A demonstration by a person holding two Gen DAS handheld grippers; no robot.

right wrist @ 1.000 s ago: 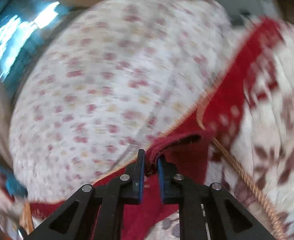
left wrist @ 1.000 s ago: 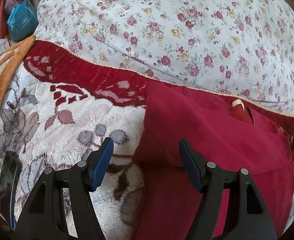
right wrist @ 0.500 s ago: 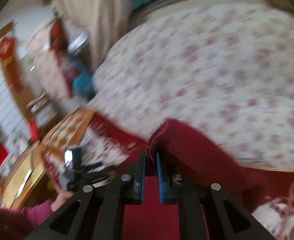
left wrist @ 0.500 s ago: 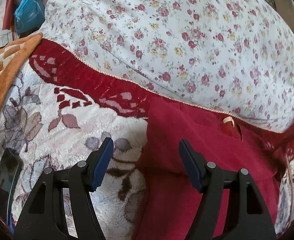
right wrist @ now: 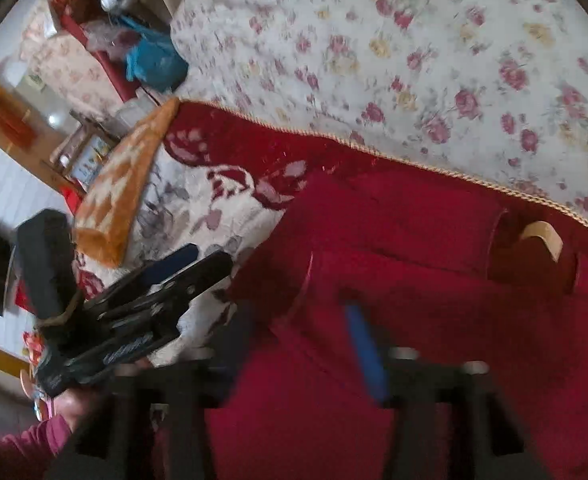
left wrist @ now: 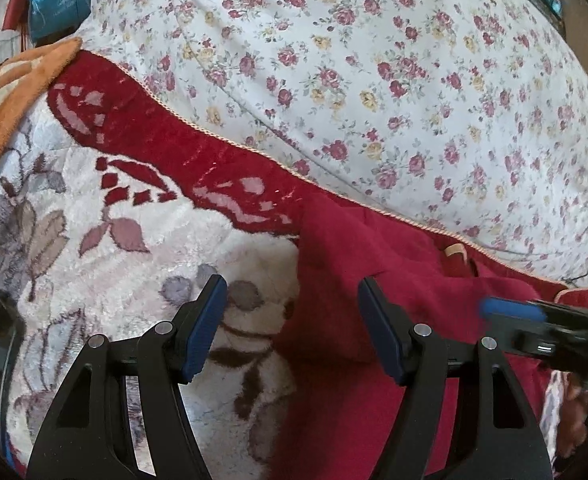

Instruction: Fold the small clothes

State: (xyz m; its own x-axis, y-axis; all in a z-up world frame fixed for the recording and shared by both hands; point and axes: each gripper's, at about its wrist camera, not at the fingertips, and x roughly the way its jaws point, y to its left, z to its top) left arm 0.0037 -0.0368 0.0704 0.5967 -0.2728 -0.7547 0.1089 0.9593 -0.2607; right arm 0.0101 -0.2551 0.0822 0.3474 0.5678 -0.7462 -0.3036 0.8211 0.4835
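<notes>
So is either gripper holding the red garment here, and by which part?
Neither. The left gripper is open above the red garment's edge, gripping nothing. The right gripper is opening, its pads off the cloth.

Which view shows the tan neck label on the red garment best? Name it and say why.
The right wrist view: the tan neck label on the red garment is large and near there, its looped shape clear despite blur. In the left wrist view the label is sharp, but only a small sliver.
</notes>
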